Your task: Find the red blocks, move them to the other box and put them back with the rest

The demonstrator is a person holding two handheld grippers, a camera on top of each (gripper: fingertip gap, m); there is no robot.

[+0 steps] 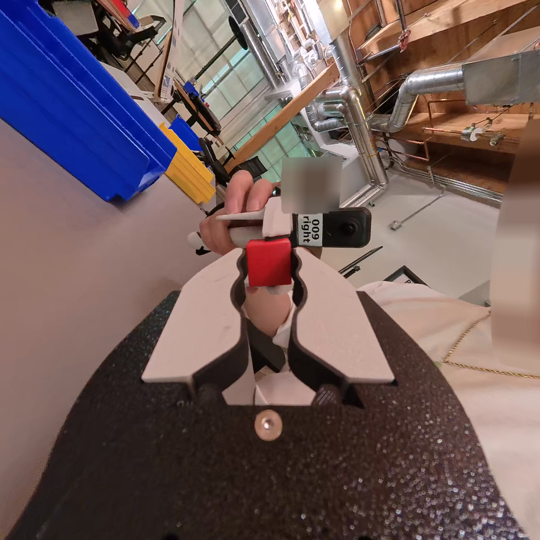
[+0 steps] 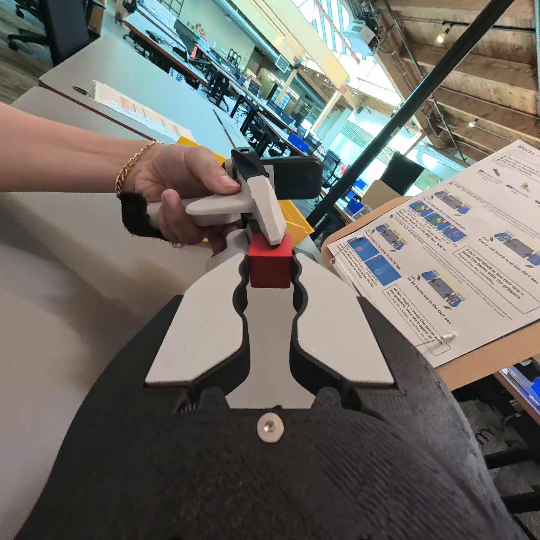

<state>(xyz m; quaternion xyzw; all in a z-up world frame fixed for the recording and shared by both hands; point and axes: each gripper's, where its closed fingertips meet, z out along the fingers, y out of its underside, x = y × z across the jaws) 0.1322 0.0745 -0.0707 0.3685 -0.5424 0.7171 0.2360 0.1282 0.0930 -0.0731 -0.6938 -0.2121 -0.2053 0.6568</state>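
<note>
- Your left gripper (image 1: 268, 267) pinches the red block (image 1: 268, 264) at the very tips of its fingers, one dark pad pressed on each side face.
- Your right gripper (image 2: 270, 267) pinches the same red block (image 2: 270, 268) across its other pair of faces; both pads sit flush on it, and in this view one white finger of the left gripper (image 2: 267, 216) lies over the block's top corner.
- The block is therefore held in the air between the two grippers, which meet tip to tip and crosswise.
- Edges and free room: beyond your left fingertips, up and to the left, the blue box (image 1: 73, 99) and the yellow box (image 1: 190, 172) stand touching each other; pale table surface (image 1: 73, 263) lies open between them and the fingers.
- To the right of your right fingertips an instruction sheet (image 2: 467, 248) rests on a tilted wooden board (image 2: 496, 350); a black pole (image 2: 409, 108) rises behind it.
- Surface and room: grey-white table (image 2: 73, 277) to the left of the right fingers; long rows of desks, windows, ducting and a timber ceiling beyond.
- Hand pose: your left hand (image 2: 175, 193), wearing a gold chain bracelet (image 2: 131, 166), wraps its handle from the left; your right hand (image 1: 230, 210) grips its handle just beyond the block.
</note>
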